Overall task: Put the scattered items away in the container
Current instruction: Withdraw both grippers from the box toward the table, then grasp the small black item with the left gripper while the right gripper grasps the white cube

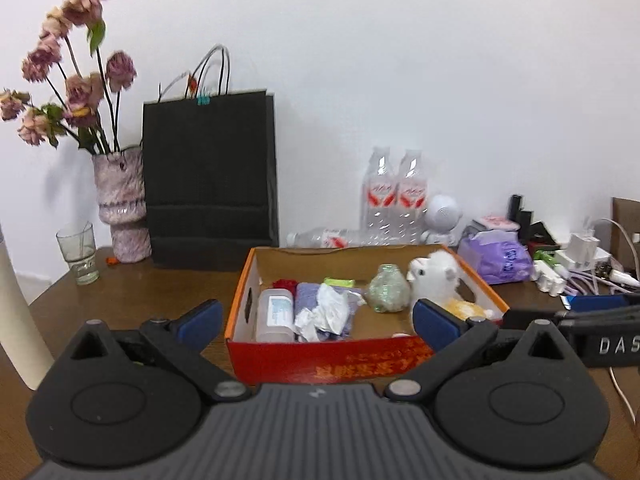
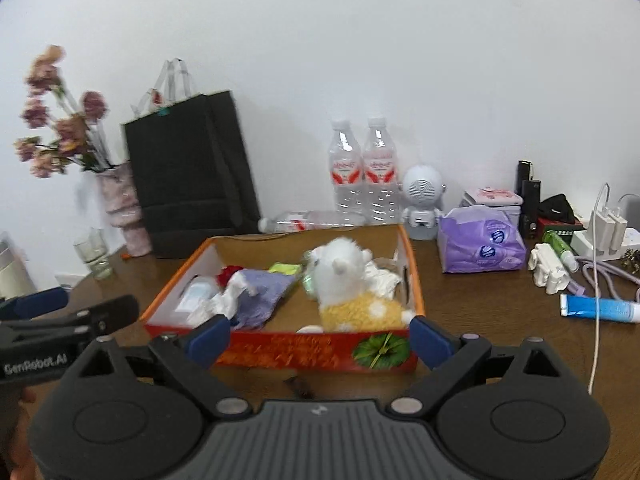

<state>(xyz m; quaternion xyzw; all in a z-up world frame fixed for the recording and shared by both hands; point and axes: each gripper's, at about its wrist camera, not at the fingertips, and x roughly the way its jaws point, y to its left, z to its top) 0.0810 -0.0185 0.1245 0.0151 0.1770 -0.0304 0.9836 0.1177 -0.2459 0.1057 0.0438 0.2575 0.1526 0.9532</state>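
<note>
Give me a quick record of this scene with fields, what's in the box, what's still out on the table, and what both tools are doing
container: red box on the table
in box: plush toy, purple cloth, crumpled tissue, white bottle
still out: blue tube, purple tissue pack
left tool: open, empty, facing the box
right tool: open, empty, facing the box
background: black bag, vase of flowers, water bottles
</note>
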